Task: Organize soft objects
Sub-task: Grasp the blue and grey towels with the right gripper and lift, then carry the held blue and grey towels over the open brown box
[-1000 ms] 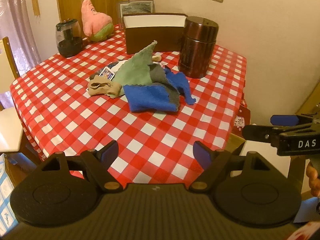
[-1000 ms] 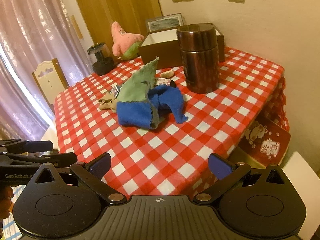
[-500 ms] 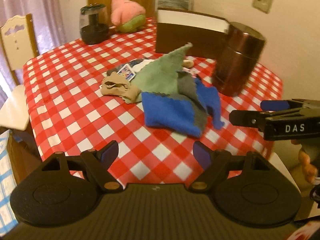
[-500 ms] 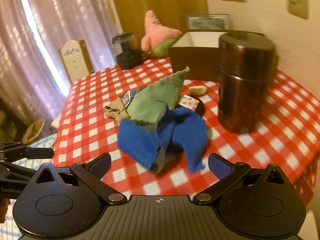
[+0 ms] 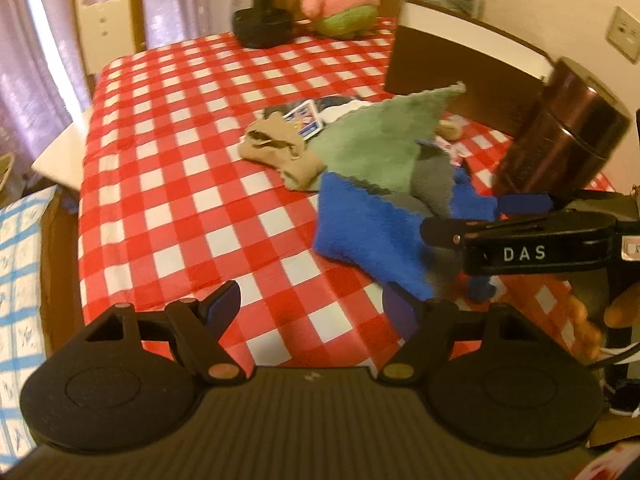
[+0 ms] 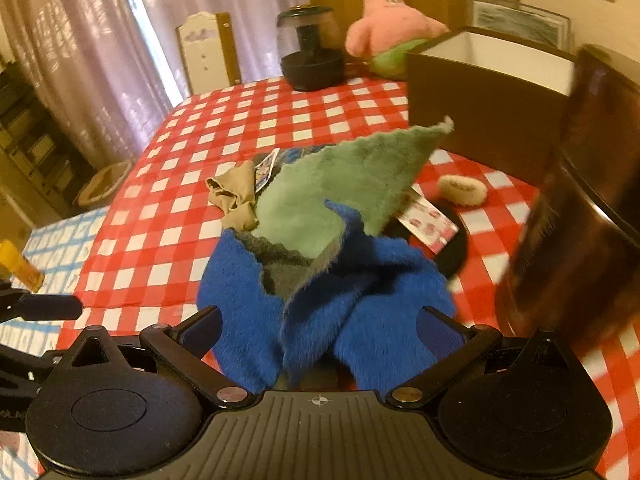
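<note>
- Right tool (image 6: 318, 330): jaws spread wide, nothing clamped. A second ago the cloth pile lay far off at mid-frame; now the blue cloth (image 6: 360, 300) fills the lower centre of the right wrist view, sitting between the two fingers.
- Left tool (image 5: 312, 306): jaws apart and empty, over the near edge of the checked desk (image 5: 172, 184). It has closed in; the pile now sits at centre right of the left wrist view rather than at the upper middle.
- Cloth pile: the green cloth (image 6: 344, 192) stands peaked above a grey cloth (image 6: 280, 268), which is tucked against the blue one. A beige stocking (image 5: 280, 154) touches the pile's left side.
- In the left wrist view the right tool (image 5: 520, 236) enters from the right edge, overlapping the blue cloth, further in than before.
- Background, places unchanged: brown box (image 6: 488, 112) at upper right, dark canister (image 5: 560, 140) right of the pile, pink plush (image 6: 392, 36) at upper centre.
</note>
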A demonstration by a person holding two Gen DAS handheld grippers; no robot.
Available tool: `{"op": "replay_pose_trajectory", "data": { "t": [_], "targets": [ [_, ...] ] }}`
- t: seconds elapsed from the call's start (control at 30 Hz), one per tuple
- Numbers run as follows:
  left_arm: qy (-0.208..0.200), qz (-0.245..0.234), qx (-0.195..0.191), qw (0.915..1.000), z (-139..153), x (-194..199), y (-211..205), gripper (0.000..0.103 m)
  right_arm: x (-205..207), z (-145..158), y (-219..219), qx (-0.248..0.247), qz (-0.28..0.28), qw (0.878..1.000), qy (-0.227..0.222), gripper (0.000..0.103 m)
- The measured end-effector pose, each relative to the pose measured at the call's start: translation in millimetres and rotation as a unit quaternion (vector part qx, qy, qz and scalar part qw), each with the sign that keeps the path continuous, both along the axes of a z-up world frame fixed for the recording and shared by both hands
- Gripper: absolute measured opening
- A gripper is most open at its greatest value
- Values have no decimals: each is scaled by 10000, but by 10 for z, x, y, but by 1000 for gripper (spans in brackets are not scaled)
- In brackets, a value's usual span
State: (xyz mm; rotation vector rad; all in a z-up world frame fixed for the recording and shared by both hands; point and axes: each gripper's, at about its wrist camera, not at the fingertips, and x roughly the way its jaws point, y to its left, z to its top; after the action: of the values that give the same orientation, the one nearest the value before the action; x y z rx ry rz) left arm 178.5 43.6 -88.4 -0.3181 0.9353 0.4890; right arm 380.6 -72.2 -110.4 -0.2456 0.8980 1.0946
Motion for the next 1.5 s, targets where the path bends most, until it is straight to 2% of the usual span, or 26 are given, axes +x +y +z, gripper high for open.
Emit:
{"op": "replay_pose_trajectory", "data": {
  "t": [0.23, 0.3, 0.33, 0.4, 0.43, 0.5, 0.57, 0.7, 0.8, 1.0, 1.3, 1.5],
  "targets": [
    [181, 412, 23, 9990, -50, -22, 21, 76, 37, -235, 226, -173, 193, 9996, -134, 101],
    [225, 463, 3, 9987, -63, -51, 35, 76, -11, -323, 267, -306, 285, 9989, -208, 86],
    [246, 477, -4, 9986, -69, -65, 42, 76, -33, -375, 287, -407, 337, 9983, -240, 83],
    [264, 469, -31, 9985, -88, -88, 67, 74, -77, -453, 281, -515, 379, 9974, -331, 66],
    [266, 455, -41, 9986, -94, -99, 81, 72, -97, -472, 261, -500, 378, 9972, -409, 62],
    [256, 385, -54, 9989, -105, -110, 117, 69, -141, -472, 200, -440, 437, 9961, -620, 37],
    [237, 279, -96, 9993, -114, -105, 161, 67, -153, -448, 152, -430, 464, 9960, -624, 21],
    [232, 16, -134, 9996, -108, -44, 247, 67, -152, -341, 1, -227, 161, 9987, -421, 17],
    [155, -159, -118, 9997, -91, 7, 319, 67, -124, -174, -160, 118, -269, 9994, -209, 17],
    [28, -382, -91, 9992, -116, 226, 508, 67, 13, 157, -287, 712, -1037, 9921, -46, 17],
    [-96, -459, -231, 9986, -264, 666, 791, 57, 164, 231, -247, 672, -1594, 9849, 76, 17],
    [-146, -272, -487, 9983, -410, 921, 997, 57, 232, 179, -194, 613, -1687, 9837, 133, 17]
  ]
}}
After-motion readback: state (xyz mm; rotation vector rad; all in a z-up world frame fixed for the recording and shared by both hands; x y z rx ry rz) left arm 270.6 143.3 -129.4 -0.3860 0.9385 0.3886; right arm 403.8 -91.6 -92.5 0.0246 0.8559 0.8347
